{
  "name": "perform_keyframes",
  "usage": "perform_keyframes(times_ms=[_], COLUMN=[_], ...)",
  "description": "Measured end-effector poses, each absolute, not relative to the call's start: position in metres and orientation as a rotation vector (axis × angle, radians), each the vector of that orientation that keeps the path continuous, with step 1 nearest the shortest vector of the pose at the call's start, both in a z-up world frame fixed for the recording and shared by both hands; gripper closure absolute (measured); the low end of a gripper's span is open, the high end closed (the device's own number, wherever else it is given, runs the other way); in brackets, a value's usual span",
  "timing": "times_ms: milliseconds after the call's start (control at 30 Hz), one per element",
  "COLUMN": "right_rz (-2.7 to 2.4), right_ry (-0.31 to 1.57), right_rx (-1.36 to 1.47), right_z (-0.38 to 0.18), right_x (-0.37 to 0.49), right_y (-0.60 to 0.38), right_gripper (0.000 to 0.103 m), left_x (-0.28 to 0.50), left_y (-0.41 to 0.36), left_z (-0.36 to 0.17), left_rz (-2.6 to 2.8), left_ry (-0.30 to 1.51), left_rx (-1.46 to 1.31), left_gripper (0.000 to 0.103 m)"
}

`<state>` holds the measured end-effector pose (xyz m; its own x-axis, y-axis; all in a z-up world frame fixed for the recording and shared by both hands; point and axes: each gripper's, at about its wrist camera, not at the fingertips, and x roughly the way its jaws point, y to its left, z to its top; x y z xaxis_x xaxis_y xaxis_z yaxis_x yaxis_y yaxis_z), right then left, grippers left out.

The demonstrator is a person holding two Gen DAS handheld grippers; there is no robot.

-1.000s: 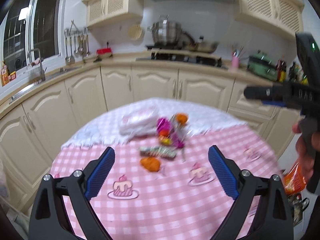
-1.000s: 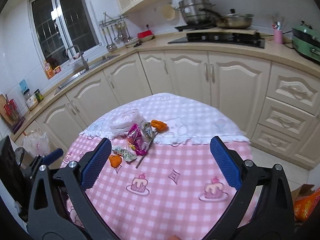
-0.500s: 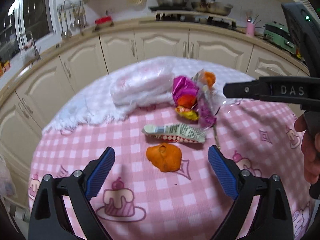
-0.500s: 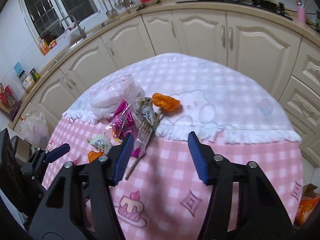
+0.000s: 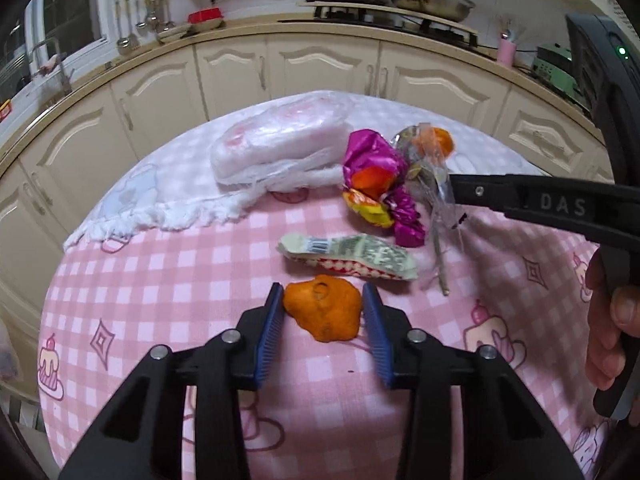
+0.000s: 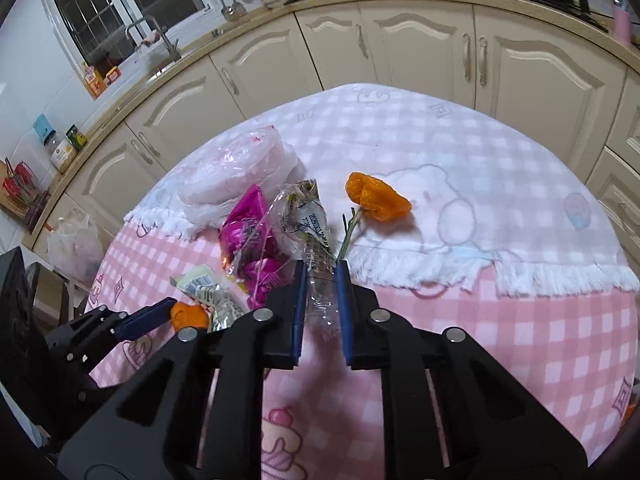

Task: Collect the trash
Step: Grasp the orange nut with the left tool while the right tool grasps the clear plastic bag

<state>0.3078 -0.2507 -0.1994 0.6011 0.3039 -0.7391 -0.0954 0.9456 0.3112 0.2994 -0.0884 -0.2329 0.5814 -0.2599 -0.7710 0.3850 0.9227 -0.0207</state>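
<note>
The right gripper [image 6: 321,276], whose arm shows the raised letters "DAS" in the left wrist view, has just been closing and now pinches a clear plastic wrapper [image 6: 316,248] with small unreadable print, near the magenta foil wrapper [image 6: 250,236] on the pink checked tablecloth [image 6: 500,340]. The left gripper [image 5: 323,300] has just been closing too, its blue pads touching either side of a piece of orange peel [image 5: 325,312]. Just beyond lies a flattened white wrapper [image 5: 352,254] with a barcode and illegible green text; farther left sits a folded white plastic bag [image 5: 276,148], its contents indiscernible.
</note>
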Motion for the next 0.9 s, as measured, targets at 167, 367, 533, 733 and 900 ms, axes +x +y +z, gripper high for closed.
perform_keyframes(times_ms=[167, 367, 533, 733, 900], right_rz=[0.237, 0.220, 0.220, 0.227, 0.219], right_ry=[0.865, 0.833, 0.791, 0.725, 0.660], right_rx=[0.284, 0.306, 0.310, 0.319, 0.332], right_z=[-0.190, -0.177, -0.159, -0.134, -0.115], right_x=[0.286, 0.257, 0.232, 0.198, 0.163], right_y=[-0.259, -0.272, -0.277, -0.286, -0.303], right_gripper=[0.088, 0.088, 0.088, 0.088, 0.088], left_x=[0.292, 0.275, 0.251, 0.227, 0.202], left_y=[-0.088, -0.069, -0.064, -0.066, -0.085], left_z=[-0.228, -0.216, -0.195, -0.163, -0.142], left_rz=[-0.418, -0.423, -0.434, -0.456, -0.497], left_ry=[0.833, 0.780, 0.710, 0.633, 0.575], left_rx=[0.136, 0.036, -0.001, -0.037, -0.031], left_gripper=[0.065, 0.065, 0.065, 0.065, 0.065])
